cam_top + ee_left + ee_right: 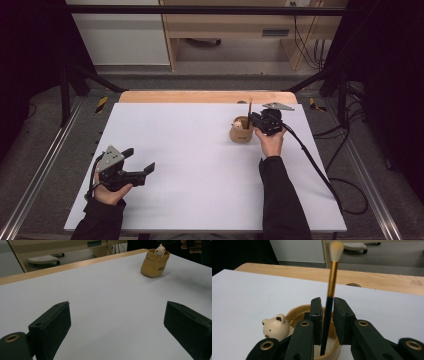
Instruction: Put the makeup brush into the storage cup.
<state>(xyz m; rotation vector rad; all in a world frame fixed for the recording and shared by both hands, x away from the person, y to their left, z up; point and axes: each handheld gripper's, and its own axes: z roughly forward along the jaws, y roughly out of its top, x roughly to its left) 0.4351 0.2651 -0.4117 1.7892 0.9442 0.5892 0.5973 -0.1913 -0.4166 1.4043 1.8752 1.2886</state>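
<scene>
The right claw [327,315] is pinching a makeup brush [331,287] upright in the bear-faced pot [241,131] at the surface's [200,165] far right. Next, probably, comes releasing or lifting it straight. The left claw [139,161] is idling, spread wide.

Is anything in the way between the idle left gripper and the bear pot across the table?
Nothing visible: bare white table lies between the open left gripper and the bear pot. The right gripper holds a brush in that pot.
</scene>
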